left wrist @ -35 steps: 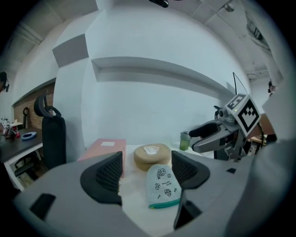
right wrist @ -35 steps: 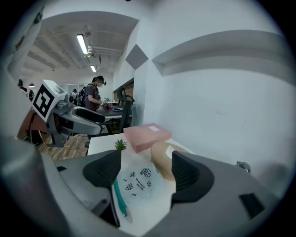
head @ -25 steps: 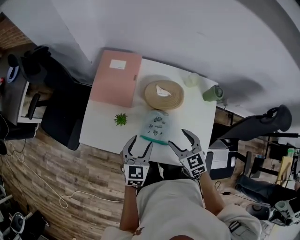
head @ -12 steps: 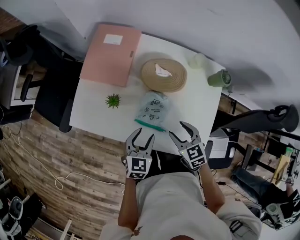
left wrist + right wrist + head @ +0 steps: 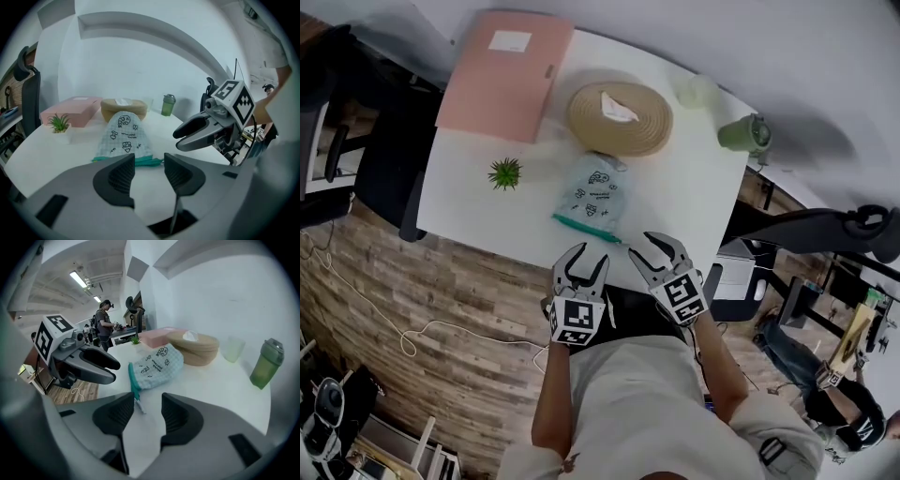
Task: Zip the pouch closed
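**Head view with both gripper views.** A white tabletop (image 5: 684,202) carries a pale checked pouch (image 5: 592,192) printed with small dark drawings. The pouch lies flat near the tabletop's front edge, with its teal zipper edge (image 5: 584,227) turned toward the person. Its rounded end reaches a round woven basket (image 5: 619,117); whether the two touch cannot be told. A pink box (image 5: 502,73) lies behind and left of the pouch, and a small potted plant (image 5: 504,172) stands to its left. Behind and right of the pouch stand a translucent cup (image 5: 697,91) and, farther right, a green bottle (image 5: 742,134). The left gripper (image 5: 589,255) hangs just in front of the pouch's zipper edge, at the tabletop's front edge. The right gripper (image 5: 664,249) is beside it, in front and to the right of the pouch. Each gripper's jaws stand about half apart and are closing. In each gripper's own view the gap between the pads shows only tabletop, and the pads press on nothing. In the right gripper view a thin zipper tail (image 5: 138,404) runs from the near end of the teal edge and lies on the tabletop just beyond the jaws. Neither gripper touches the pouch. Whether the zipper is open or closed cannot be told. A person (image 5: 104,320) stands far behind the pouch in the right gripper view.
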Available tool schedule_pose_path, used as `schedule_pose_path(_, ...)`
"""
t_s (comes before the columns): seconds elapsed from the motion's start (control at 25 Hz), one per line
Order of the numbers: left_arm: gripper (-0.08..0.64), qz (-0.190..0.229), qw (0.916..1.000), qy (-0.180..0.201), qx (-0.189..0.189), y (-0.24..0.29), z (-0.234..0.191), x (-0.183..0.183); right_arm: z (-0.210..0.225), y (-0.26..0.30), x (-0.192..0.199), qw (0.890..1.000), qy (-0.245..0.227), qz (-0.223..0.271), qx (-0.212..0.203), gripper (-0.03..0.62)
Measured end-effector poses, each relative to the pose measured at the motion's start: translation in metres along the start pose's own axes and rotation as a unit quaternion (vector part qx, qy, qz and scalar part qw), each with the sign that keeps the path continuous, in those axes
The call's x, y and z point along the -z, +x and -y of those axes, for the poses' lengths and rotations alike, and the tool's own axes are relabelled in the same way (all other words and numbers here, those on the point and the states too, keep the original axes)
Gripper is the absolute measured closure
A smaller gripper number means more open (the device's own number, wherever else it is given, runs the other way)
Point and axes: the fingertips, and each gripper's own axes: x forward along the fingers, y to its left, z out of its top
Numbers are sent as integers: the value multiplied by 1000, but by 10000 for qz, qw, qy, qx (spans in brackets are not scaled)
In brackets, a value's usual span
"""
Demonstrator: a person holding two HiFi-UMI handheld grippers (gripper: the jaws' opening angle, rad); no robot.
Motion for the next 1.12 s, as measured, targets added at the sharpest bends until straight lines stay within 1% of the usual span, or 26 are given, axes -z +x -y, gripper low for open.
schedule_pose_path(0.2,377,-165,9998,-65,62,12,12,14,-2,8,14,9996,-112,-110,-222,449)
schedule_pose_path(0.44,384,-285,9995,-107,87,22,20,23,-11,21,26,9964,-547,-312,-560,494)
schedule_pose_path(0.6,390,-364,9992,-102,115,27,22,27,-11,28,30,9950,-674,-382,-634,519)
schedule_pose_path(0.72,391,-418,9990,-73,155,30,25,29,-12,30,31,9942,-671,-408,-732,581)
schedule_pose_path(0.92,393,-491,9985,22,226,34,29,33,-23,31,29,9921,-589,-324,-1057,584)
schedule_pose_path(1.12,389,-499,9983,75,295,35,33,34,-34,27,23,9909,-307,-156,-1302,584)
